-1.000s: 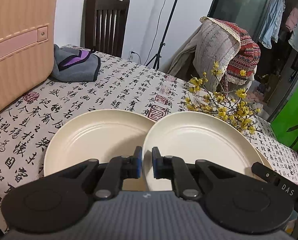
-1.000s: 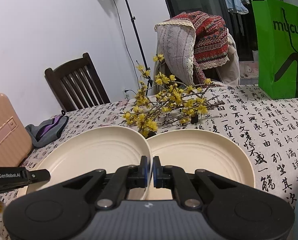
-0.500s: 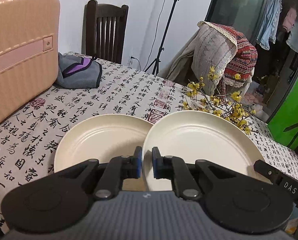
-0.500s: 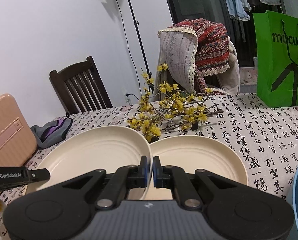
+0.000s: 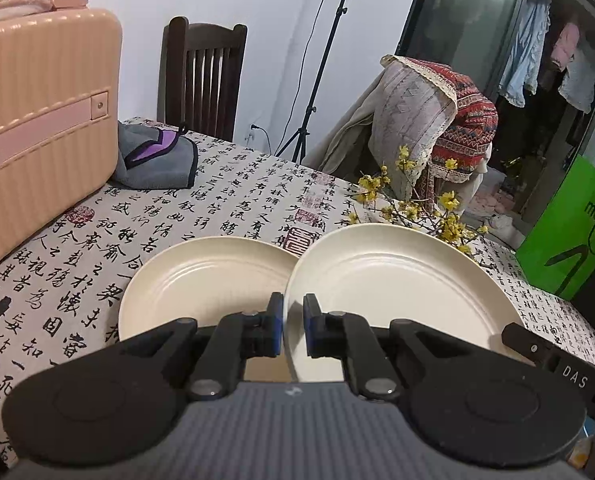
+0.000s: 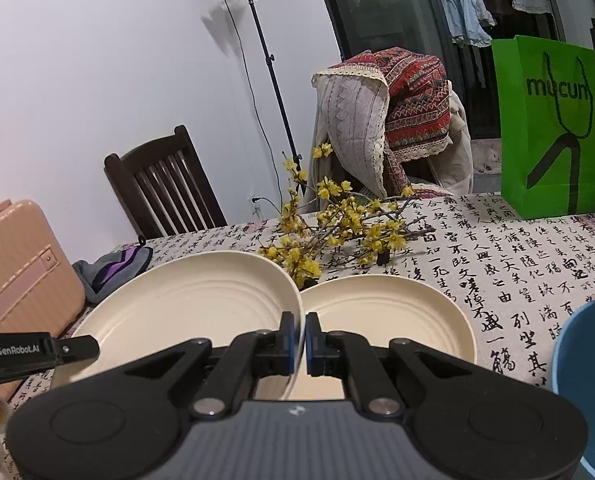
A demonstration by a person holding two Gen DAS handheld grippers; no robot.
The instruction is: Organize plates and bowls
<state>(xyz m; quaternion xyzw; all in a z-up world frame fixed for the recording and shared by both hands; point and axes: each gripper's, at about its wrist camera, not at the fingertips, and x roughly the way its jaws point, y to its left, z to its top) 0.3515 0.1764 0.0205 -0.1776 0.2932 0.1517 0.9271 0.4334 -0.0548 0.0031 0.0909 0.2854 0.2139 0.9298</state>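
Now, held plate [image 5: 397, 280]: cream, ridged, tilted and clear of the desk [image 5: 225, 200]; I have it pinched from both sides.
Left claw [image 5: 293, 328]: nearly closed, its blue pads gripping the plate's near-left rim.
Right claw [image 6: 300, 344]: closed down tight on the same plate's near-right rim, with the thin edge running up between the pads.
Plate to the left [image 5: 201, 280]: a matching cream plate lying flat on the desk, its right edge hidden under the held plate in my left wrist view.
Plate to the right [image 6: 389, 312]: a cream plate flat on the desk in my right wrist view, overlapped by the held one; I cannot tell whether it is the same plate as the one above.
Blue bowl [image 6: 585, 380]: at the right edge of my right wrist view, cut off by the frame, near the flat plate but apart from it.
Yellow flowering branches [image 6: 337, 232]: lying on the desk just behind the plates.
Tablecloth [image 6: 497, 264]: pale, printed with black calligraphy, covering the desk.
Grey-and-purple cloth [image 5: 157, 156]: bunched at the far left, against the pink suitcase [image 5: 37, 120].
Green paper bag [image 6: 549, 128]: standing at the far right of the desk.
Wooden chair [image 5: 201, 76]: dark, behind the desk.
Light stand [image 6: 257, 80]: by the wall, next to a chair draped with patterned textiles [image 6: 393, 120].
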